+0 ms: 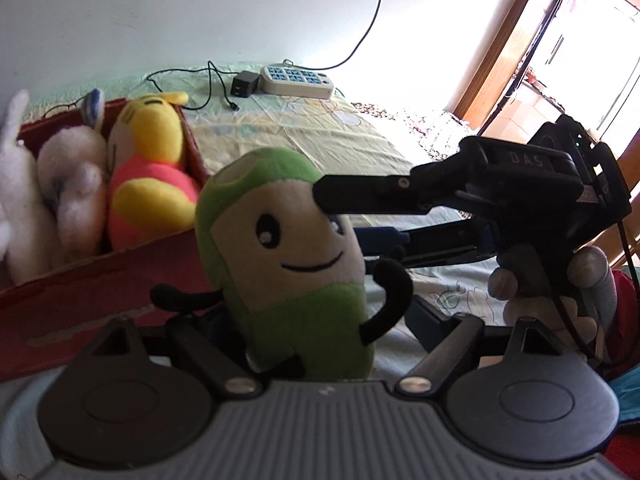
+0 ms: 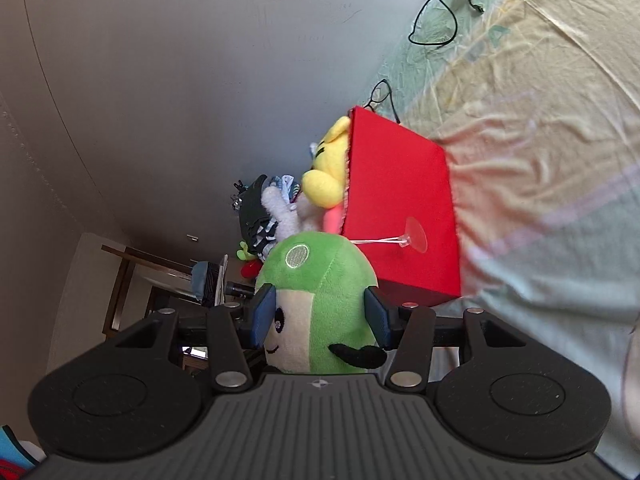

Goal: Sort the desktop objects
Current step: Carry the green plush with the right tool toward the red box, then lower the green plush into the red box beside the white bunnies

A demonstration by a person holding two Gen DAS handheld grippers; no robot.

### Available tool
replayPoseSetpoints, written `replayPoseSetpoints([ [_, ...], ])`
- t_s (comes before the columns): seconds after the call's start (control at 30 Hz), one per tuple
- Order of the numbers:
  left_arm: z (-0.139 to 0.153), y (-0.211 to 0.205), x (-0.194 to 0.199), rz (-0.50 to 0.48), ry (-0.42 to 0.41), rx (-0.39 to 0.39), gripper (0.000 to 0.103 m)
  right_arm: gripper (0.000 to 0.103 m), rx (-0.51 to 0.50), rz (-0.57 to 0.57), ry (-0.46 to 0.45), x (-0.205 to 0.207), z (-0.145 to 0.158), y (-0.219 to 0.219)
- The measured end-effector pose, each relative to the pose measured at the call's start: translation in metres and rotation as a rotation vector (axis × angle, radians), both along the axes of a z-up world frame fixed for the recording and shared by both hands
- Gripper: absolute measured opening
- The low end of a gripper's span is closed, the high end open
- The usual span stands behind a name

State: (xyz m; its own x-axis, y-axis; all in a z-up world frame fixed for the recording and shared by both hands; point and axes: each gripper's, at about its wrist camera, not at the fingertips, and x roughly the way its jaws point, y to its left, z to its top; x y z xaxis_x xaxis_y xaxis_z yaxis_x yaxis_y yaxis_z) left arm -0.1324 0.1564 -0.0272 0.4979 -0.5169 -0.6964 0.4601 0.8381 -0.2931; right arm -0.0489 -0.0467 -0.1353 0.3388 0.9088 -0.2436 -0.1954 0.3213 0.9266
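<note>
A green and cream plush toy with a smiling face (image 1: 280, 252) stands upright between both grippers. My right gripper (image 2: 320, 316) is shut on its upper body, one blue pad on each side; in the left wrist view it (image 1: 340, 216) reaches in from the right at the toy's head. My left gripper (image 1: 304, 332) sits around the toy's lower body; its fingers are spread and mostly hidden, so contact is unclear. The red box (image 1: 100, 280) at left holds a yellow and pink plush (image 1: 148, 176) and white plush toys (image 1: 68, 184). The box (image 2: 400, 208) also shows in the right wrist view.
The toys rest on a bed with a pale patterned sheet (image 1: 304, 132). A white power strip (image 1: 296, 80), a black charger (image 1: 244, 84) and cables lie at the far edge by the wall. A clear suction cup (image 2: 414, 236) dangles against the box side. Clutter and furniture lie beyond the box.
</note>
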Motion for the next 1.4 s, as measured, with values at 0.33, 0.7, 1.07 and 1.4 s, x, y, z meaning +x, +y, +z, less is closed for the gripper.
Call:
replayPoseSetpoints([
  [0.33,0.039,0.108,-0.01,0.029,-0.138,-0.022,0.086,0.052,0.06,-0.02,-0.155,-0.017,0.037,0.099],
  [0.7,0.065,0.193,0.014,0.156,-0.298,-0.006,0.087,0.053,0.087,0.037,-0.323,0.022,0.071,0.192],
  [1.07,0.02,0.223,0.064,0.196,-0.27,-0.016,0.087,0.052,-0.021,0.049,-0.445,0.053,0.048,0.227],
  [1.4,-0.028,0.218,0.079,0.154,-0.169,0.089,0.086,0.051,-0.18,0.035,-0.494,0.046,0.025,0.234],
])
